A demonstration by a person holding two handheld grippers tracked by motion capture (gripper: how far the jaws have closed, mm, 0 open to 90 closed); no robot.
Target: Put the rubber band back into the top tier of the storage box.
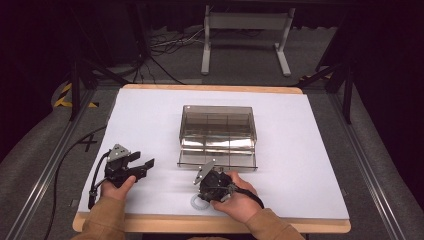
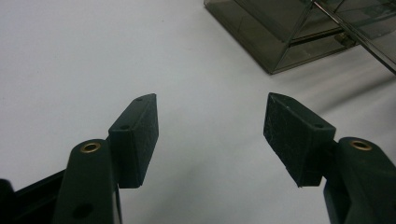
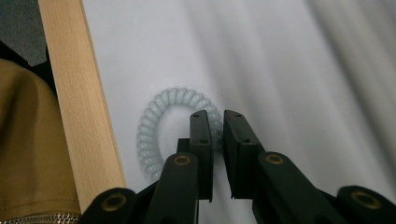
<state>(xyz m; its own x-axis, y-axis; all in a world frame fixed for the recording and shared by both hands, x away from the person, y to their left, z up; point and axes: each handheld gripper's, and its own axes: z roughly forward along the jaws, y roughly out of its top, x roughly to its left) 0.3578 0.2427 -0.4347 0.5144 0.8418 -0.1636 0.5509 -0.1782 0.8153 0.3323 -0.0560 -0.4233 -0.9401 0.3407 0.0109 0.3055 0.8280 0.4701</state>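
Gripping a coiled hair tie at the table's near edge

Lying on the white sheet [image 1: 150, 125] just beside the wooden table edge [image 3: 77, 107], the pale hair tie [image 3: 154, 116] has 1 side pinched between the right gripper [image 3: 215, 122]. Beyond it, apart, stands a smoky clear box [image 1: 218, 131] with its front flap down. The left gripper [image 2: 211, 125] is spread wide, holding nothing, off to the side.
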